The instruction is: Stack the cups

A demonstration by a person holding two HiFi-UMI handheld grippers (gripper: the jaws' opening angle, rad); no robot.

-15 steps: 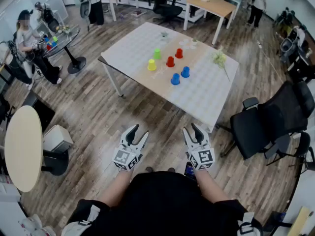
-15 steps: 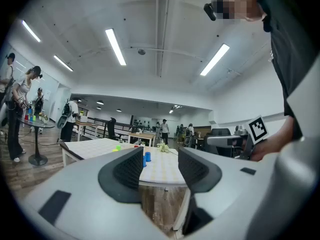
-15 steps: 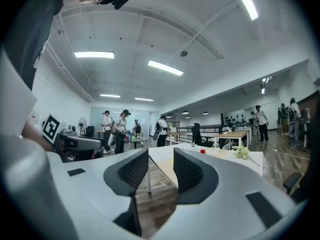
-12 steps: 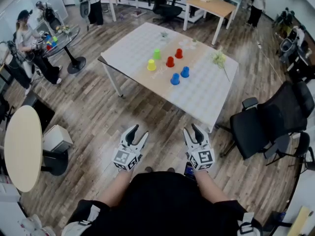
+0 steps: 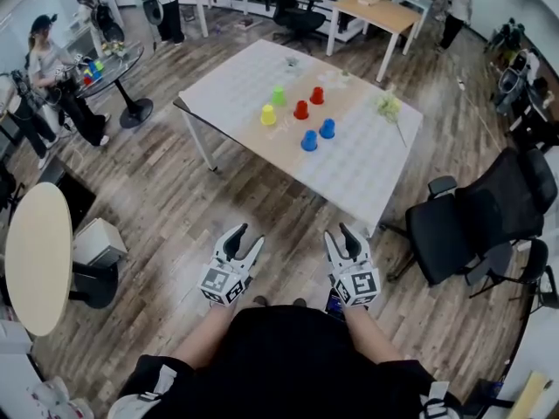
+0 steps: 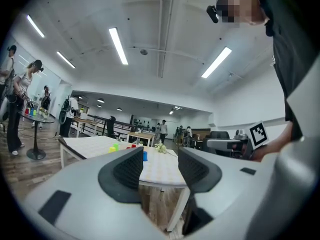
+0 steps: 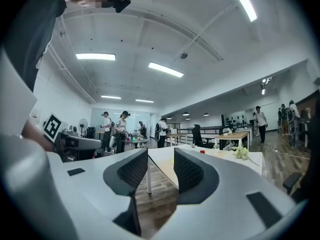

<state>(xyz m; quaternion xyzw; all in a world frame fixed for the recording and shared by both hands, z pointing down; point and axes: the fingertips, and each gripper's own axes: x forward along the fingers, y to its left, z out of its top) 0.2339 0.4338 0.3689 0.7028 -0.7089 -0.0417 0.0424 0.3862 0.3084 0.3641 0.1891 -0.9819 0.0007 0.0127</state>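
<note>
1. The cups point(image 5: 301, 109) stood in three pairs at the middle of the table point(image 5: 367, 168), with a flower sprig point(image 5: 389, 105) to their right.
2. An office chair point(image 5: 476, 221) sat just right of the table, and a round table point(image 5: 39, 260) lay far left.
3. The left gripper point(image 5: 241, 234) and the right gripper point(image 5: 341, 232) were side by side, well short of the table.

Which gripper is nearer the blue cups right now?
Right. The right gripper hangs short of the table, roughly in line with the blue cups; the left gripper is further left, also short of the table.
</note>
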